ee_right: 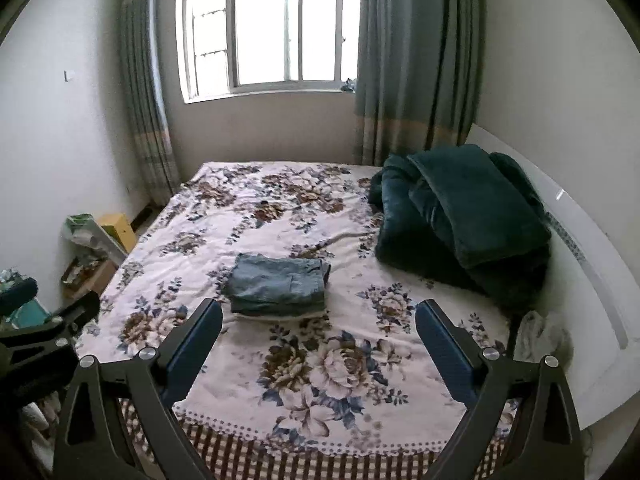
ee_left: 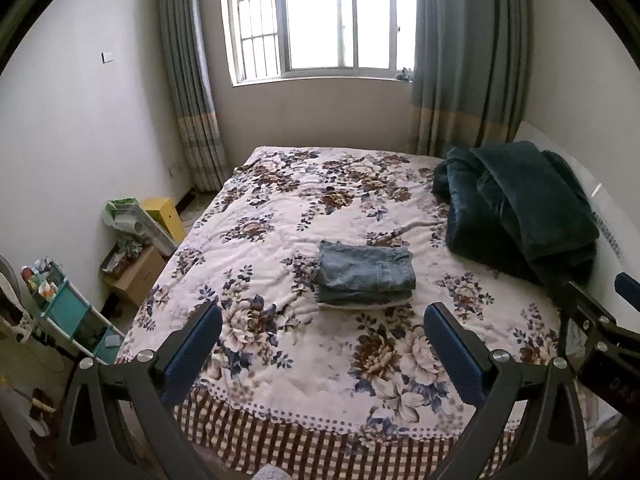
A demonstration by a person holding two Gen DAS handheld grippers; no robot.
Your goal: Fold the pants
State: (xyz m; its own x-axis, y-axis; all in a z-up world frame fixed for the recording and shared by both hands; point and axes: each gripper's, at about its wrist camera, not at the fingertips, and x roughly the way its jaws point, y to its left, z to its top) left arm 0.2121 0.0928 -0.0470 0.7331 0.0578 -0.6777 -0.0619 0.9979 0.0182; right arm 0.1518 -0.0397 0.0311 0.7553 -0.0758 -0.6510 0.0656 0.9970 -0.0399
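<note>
Both left tongs (ee_left: 322, 330) and right tongs (ee_right: 319, 326) gape wide, empty, above folded pants (ee_left: 365, 272).

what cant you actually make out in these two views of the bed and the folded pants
- Underside and inner layers of the folded pants: hidden by their own top layer in both views.
- Bed under the dark green blanket: covered in both views.
- Items on the teal shelf: too small, left wrist view.
- Outside the window: overexposed.
- Left hand-held gripper and right hand-held gripper: open, bodies cut off by the bottom edge.
</note>
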